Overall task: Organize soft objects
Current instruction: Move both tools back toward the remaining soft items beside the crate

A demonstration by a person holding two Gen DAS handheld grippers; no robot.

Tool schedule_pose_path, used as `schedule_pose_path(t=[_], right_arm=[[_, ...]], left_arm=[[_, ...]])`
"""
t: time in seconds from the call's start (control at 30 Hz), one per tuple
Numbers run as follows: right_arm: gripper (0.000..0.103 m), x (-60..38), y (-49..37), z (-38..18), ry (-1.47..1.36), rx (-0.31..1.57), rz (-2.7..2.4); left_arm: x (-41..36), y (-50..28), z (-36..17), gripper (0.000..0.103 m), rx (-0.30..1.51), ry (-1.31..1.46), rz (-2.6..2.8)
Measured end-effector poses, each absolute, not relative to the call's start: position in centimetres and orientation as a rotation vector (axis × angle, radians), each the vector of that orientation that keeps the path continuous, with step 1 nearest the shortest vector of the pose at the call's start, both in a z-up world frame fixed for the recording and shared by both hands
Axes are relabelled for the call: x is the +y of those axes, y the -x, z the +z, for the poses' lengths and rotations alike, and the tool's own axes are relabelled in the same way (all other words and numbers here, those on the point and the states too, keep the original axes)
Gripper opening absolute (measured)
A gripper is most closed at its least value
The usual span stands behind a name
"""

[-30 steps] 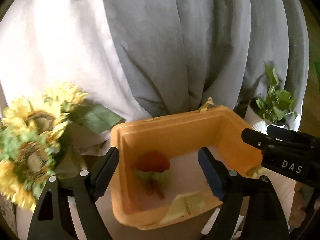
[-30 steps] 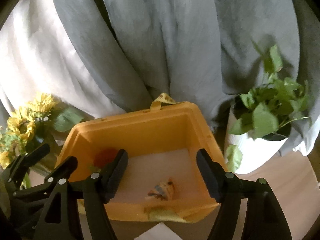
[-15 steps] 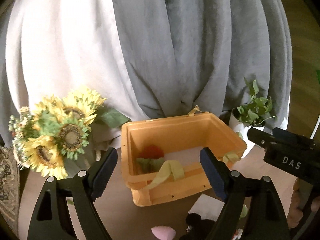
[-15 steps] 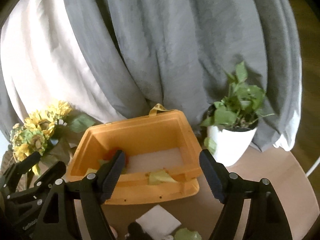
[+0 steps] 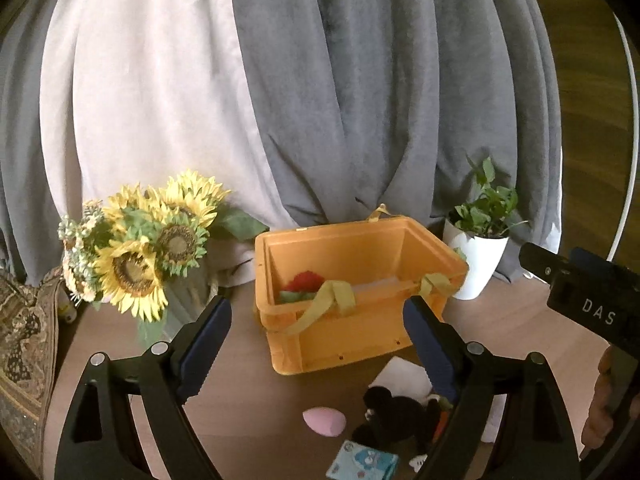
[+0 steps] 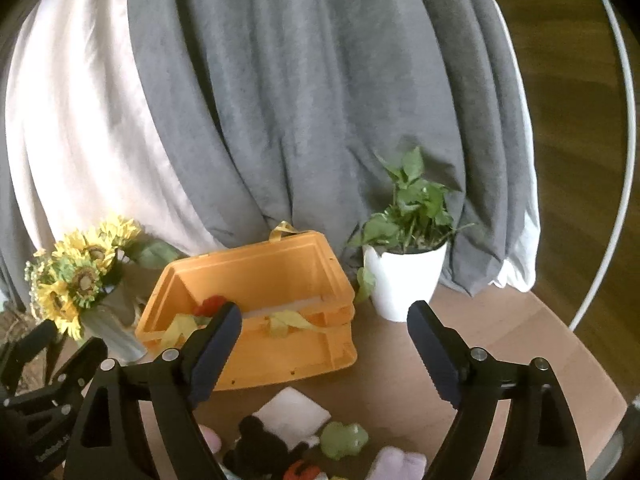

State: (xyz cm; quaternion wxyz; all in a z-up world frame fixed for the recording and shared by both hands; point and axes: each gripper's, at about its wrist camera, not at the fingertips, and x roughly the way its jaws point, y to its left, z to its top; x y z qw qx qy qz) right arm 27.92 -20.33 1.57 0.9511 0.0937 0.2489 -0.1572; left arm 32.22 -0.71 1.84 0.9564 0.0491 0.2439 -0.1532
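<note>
An orange bin with yellow straps stands on the round table; a red and green soft toy lies inside. In front of it lie a pink egg-shaped sponge, a black plush, a white cloth, a blue printed packet, a green soft toy and a pale lilac soft piece. My left gripper and right gripper are open, empty, held back above these items.
A sunflower bouquet in a vase stands left of the bin. A white potted plant stands to its right. Grey and white curtains hang behind. The right gripper's body shows at the left view's right edge.
Both grippers have pulled back and up from over the bin. The bin now looks smaller, and the soft items on the table in front have come into view.
</note>
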Motion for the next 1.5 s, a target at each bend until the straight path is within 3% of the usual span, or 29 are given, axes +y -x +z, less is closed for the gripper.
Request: schedule_pose_path(t=[0.9, 1.5], right_arm=[[0.086, -19.4, -18.8, -1.8, -0.218, 0.466, -0.411], [0.086, -20.0, -19.0, -8.0, -0.267, 0.626, -0.443]], left_arm=[[0.2, -23.1, -1.7, 0.095, 0.428, -0.167, -0.319], [-1.1, -23.7, -7.8, 0.095, 0.576, -0.240, -0.371]])
